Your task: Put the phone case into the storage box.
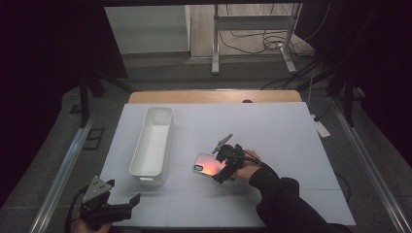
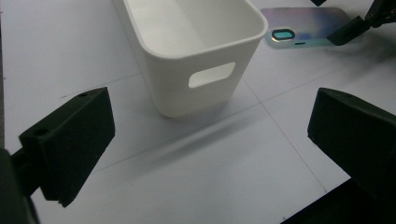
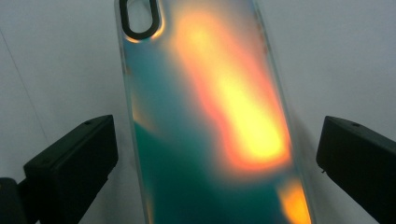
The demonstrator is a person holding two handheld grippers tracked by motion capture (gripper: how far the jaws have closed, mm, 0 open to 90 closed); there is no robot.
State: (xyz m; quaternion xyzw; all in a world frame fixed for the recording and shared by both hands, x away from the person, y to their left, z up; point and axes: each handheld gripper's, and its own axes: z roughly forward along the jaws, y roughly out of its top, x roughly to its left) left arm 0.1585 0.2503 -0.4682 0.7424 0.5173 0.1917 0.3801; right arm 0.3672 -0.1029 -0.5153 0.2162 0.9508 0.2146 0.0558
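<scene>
An iridescent phone case (image 1: pixel 206 164) lies flat on the white table mat, right of a long white bin (image 1: pixel 152 140). My right gripper (image 1: pixel 219 164) hovers over the case's near end, open, one jaw on each side of the case (image 3: pixel 210 116) without touching it. The case glows orange and teal and has a black-rimmed camera cutout at its far end. My left gripper (image 1: pixel 127 203) rests at the table's front left corner, open and empty, facing the bin (image 2: pixel 196 51) and its handle slot. The case (image 2: pixel 303 30) lies beyond the bin there.
The white mat (image 1: pixel 272 136) covers a wooden table. A white power strip (image 1: pixel 320 128) lies off the right edge. A metal stand and cables sit on the floor behind. Dark curtains flank both sides.
</scene>
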